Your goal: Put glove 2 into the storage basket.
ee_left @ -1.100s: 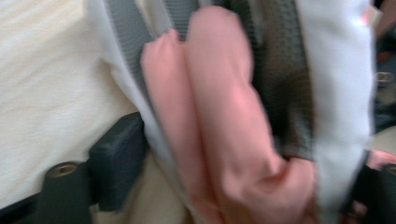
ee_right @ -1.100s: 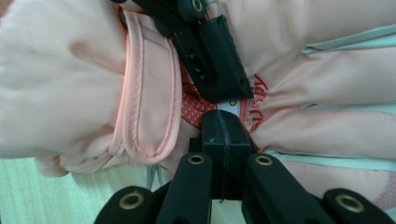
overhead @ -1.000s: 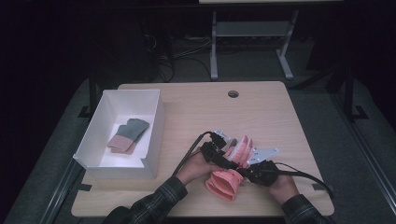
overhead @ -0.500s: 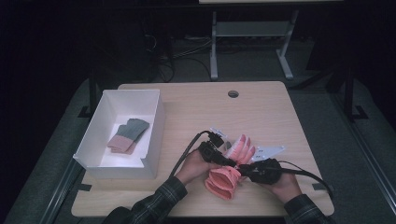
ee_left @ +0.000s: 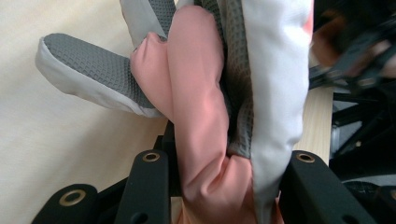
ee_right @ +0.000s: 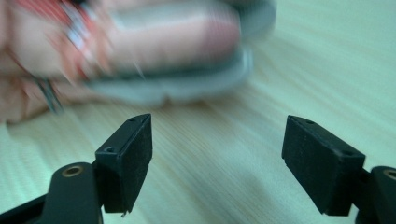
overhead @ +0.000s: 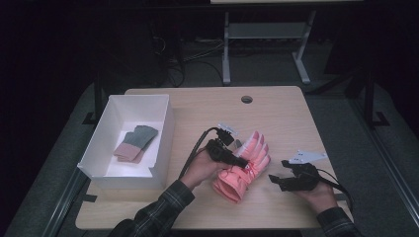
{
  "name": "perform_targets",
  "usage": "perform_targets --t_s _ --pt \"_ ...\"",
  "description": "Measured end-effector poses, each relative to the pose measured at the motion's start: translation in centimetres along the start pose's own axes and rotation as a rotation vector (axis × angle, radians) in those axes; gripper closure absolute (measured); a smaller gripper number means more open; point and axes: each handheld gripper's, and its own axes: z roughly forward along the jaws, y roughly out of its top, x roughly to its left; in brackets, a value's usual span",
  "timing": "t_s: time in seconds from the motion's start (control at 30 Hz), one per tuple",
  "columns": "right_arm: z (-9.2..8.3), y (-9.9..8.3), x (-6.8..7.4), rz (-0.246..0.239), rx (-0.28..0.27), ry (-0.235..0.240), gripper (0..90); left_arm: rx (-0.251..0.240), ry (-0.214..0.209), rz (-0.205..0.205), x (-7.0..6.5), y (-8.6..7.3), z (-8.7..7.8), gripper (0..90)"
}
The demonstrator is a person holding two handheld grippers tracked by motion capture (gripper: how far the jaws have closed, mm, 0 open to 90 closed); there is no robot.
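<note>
From the high view, I've got the pink ski glove [overhead: 244,165] lying on the wooden table [overhead: 276,111], just right of the white box [overhead: 163,133]. The box already has a pair of folded socks [overhead: 134,143] sitting in it, so my guess is the glove goes in there next and that part isn't done yet. My left gripper [overhead: 236,160] is over the glove's middle, and my right gripper [overhead: 274,180] sits off to the right of it, a little apart.

Left gripper view: the jaws are clamped on a bunched-up fold of the glove [ee_left: 210,116], pink fabric and the grey grippy palm squeezed between them, with one grey-tipped finger sticking out over the table. They've just been closing, and the grab looks solid.

Right gripper view: jaws have just been opening and stand wide apart with nothing but bare table between them; the glove [ee_right: 163,51] is a blur ahead. So: glove picked, carry to the box still to go, I reckon.
</note>
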Motion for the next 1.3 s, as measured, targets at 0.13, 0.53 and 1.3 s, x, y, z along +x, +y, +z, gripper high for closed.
perform_targets --t_s 0.13,0.53,1.3 --pt "1.0 -0.3 -0.6 -0.009 0.02 -0.026 17.8 -0.019 0.023 0.008 -0.3 0.9 -1.8 64.1" --pt "2.6 -0.7 -0.9 -0.01 0.033 -0.06 11.2 -0.079 0.093 0.016 -1.1 2.9 -8.8 63.8" --pt "2.7 -0.7 -0.9 -0.004 0.035 -0.059 9.2 -0.226 0.246 -0.04 -1.2 2.3 -24.0 63.3"
